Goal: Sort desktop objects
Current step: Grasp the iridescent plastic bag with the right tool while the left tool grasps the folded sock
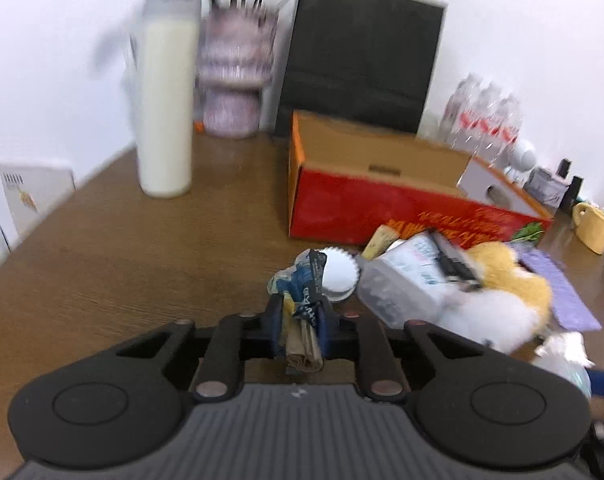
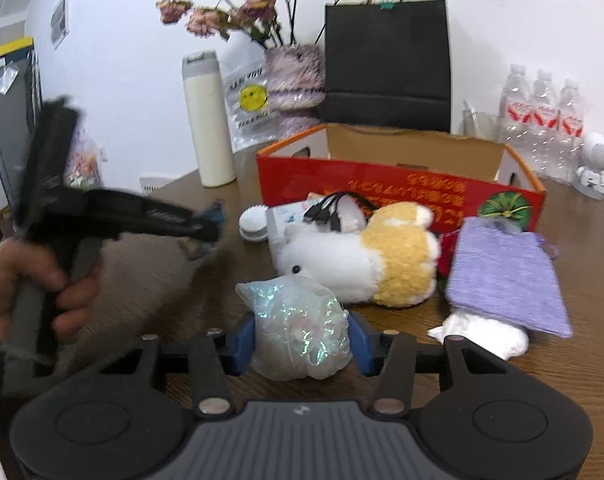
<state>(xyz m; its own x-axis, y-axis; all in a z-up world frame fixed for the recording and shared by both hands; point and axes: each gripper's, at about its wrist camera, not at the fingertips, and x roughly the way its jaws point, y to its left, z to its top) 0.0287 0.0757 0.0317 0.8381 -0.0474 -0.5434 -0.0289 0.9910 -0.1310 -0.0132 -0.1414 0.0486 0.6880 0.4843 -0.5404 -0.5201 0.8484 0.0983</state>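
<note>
Blue pads of the left hand-held gripper [image 1: 300, 330] are pinched narrow on a crumpled paper wrapper [image 1: 302, 300], printed blue and brown, which sticks up between them and hangs out below. In the right wrist view that same tool shows from the side, blurred, pointing slightly down toward the pile, with a hand [image 2: 26, 280] wrapped around its grey handle at the left edge. The right hand-held gripper [image 2: 302, 342] tilts down over the near edge of the brown wooden surface [image 1: 122, 248]; its pads press both sides of a shimmering clear bag [image 2: 298, 328], at a middling width.

Just ahead of the wrapper lies a white round lid [image 1: 339, 276] with a toothed rim, touching a clear plastic box [image 1: 401, 284] with black cables [image 2: 333, 208] draped over it. Against these leans a white and yellow plush toy [image 2: 365, 256], lying on its side. A purple pouch [image 2: 505, 276] rests to the right of the toy, partly over a white crumpled cloth [image 2: 485, 336].

Behind the pile, an open red cardboard box [image 2: 401, 188] stands across the way, its orange-edged flaps up. Farther back are a tall cream bottle [image 2: 208, 120], a fuzzy vase of dried flowers [image 2: 296, 76], a black paper bag [image 2: 387, 64] and a pack of water bottles [image 2: 541, 124]. A yellow mug [image 1: 593, 226] sits at the far right in the left view.
</note>
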